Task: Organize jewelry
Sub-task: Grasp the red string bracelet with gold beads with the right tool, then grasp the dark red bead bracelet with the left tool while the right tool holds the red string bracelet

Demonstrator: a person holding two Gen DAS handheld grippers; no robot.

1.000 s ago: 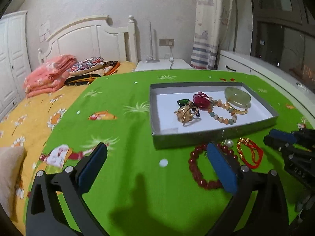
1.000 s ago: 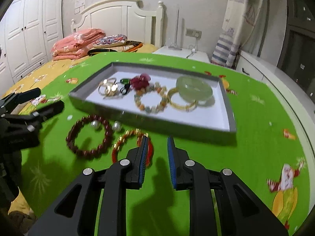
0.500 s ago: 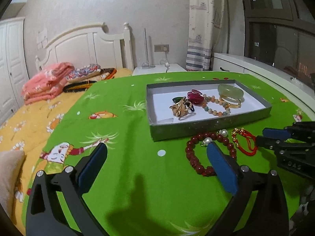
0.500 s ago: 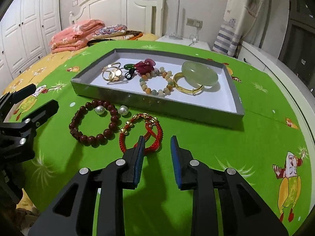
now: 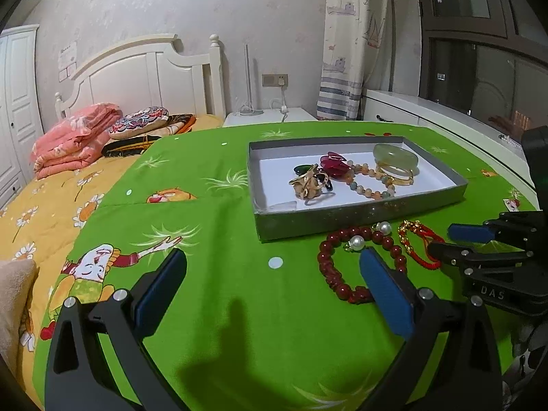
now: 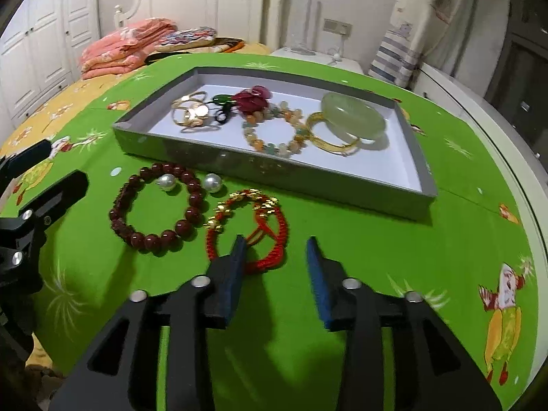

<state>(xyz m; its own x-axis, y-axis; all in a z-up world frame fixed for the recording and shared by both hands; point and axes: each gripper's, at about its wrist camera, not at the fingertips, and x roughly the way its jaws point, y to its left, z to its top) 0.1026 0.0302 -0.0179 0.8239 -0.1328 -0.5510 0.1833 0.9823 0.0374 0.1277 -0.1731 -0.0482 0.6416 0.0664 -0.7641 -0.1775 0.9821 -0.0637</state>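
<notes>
A grey tray (image 6: 274, 174) (image 5: 342, 221) on the green cloth holds gold rings (image 6: 190, 114), a red pendant (image 6: 253, 99), a beaded bracelet (image 6: 274, 144), a gold bangle (image 6: 328, 144) and a jade bangle (image 6: 354, 118). In front of it lie a dark red bead bracelet (image 6: 154, 205) (image 5: 342, 274), two pearl earrings (image 6: 190, 182) and a red and gold cord bracelet (image 6: 250, 219) (image 5: 418, 243). My right gripper (image 6: 275, 246) is open just over the near edge of the cord bracelet. My left gripper (image 5: 270, 270) is wide open, its right finger over the bead bracelet.
The green cloth (image 6: 342, 359) covers a round table whose edge curves at the right. A bed with a yellow sheet (image 5: 44, 205), pink folded blankets (image 5: 72, 137) and a white headboard lies to the left. A white nightstand (image 5: 270, 116) stands behind.
My right gripper has opened wider and moved forward and down to the cord bracelet. The left gripper has drawn back a little and stays open.
</notes>
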